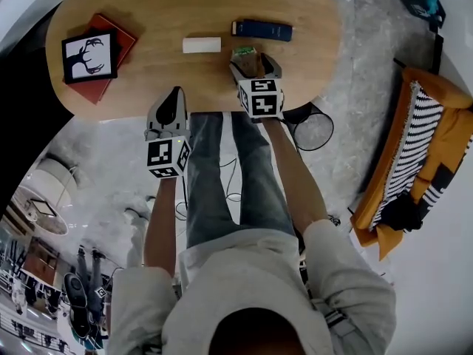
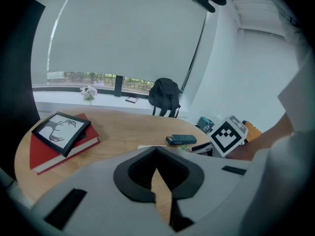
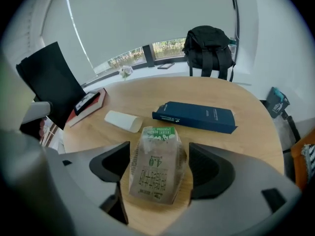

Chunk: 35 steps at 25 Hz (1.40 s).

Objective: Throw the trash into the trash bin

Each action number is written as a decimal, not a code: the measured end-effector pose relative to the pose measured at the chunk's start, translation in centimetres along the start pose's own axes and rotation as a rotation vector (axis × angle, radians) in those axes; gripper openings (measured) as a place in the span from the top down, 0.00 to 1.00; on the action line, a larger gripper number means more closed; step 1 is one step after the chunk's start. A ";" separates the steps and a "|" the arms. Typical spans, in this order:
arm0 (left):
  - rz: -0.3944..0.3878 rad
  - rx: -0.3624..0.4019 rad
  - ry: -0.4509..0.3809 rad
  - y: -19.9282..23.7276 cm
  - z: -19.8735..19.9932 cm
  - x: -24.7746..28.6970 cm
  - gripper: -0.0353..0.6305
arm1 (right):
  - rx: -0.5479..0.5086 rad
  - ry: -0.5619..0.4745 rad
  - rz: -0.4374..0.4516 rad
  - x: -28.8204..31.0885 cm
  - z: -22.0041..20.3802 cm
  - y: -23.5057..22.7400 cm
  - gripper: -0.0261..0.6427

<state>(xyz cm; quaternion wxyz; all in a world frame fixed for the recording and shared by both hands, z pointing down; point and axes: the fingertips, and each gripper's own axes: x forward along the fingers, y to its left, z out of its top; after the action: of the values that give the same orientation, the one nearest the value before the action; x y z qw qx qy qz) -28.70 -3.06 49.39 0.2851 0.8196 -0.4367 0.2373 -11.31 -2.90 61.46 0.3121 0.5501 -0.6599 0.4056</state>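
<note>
Step in hand: pickup. My right gripper (image 1: 254,63) has its 2 jaws spread either side of the squashed brown paper carton with a green top (image 3: 156,163) on the oval wooden table (image 1: 148,87), pads not pressing. Left gripper (image 2: 156,151) closed, empty. Next, I judge: close on the carton, then carry it to the black wire-mesh trash bin (image 1: 314,130) beside the table.

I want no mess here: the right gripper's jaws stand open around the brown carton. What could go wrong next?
The brown carton looks soft and creased; the right gripper, open around it, might crush it or let it slip. The blue box lies close behind it and could get nudged. The wire trash bin stands at the edge of the table, so a drop could miss.
</note>
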 end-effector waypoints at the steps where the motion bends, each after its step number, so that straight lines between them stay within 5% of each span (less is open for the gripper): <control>1: 0.002 -0.001 0.002 0.1 -0.1 -0.1 0.92 | 0.002 0.010 -0.003 0.3 -0.1 0.2 0.43; 9: 0.012 -0.009 0.006 0.7 -0.3 -0.5 0.92 | -0.003 0.064 -0.045 1.8 -1.4 1.2 0.40; 15: 0.014 -0.009 0.000 1.0 -0.2 -0.6 0.92 | 0.036 0.051 0.007 1.6 -1.2 0.8 0.40; 35: -0.037 0.063 -0.037 -2.6 3.3 0.6 0.92 | 0.009 -0.327 0.037 -11.3 4.0 0.3 0.40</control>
<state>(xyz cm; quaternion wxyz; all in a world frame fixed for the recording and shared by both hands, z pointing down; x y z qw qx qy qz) -25.71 -4.47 46.72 0.2553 0.8404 -0.4190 0.2303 -9.21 -1.06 49.84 0.1906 0.5979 -0.7101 0.3194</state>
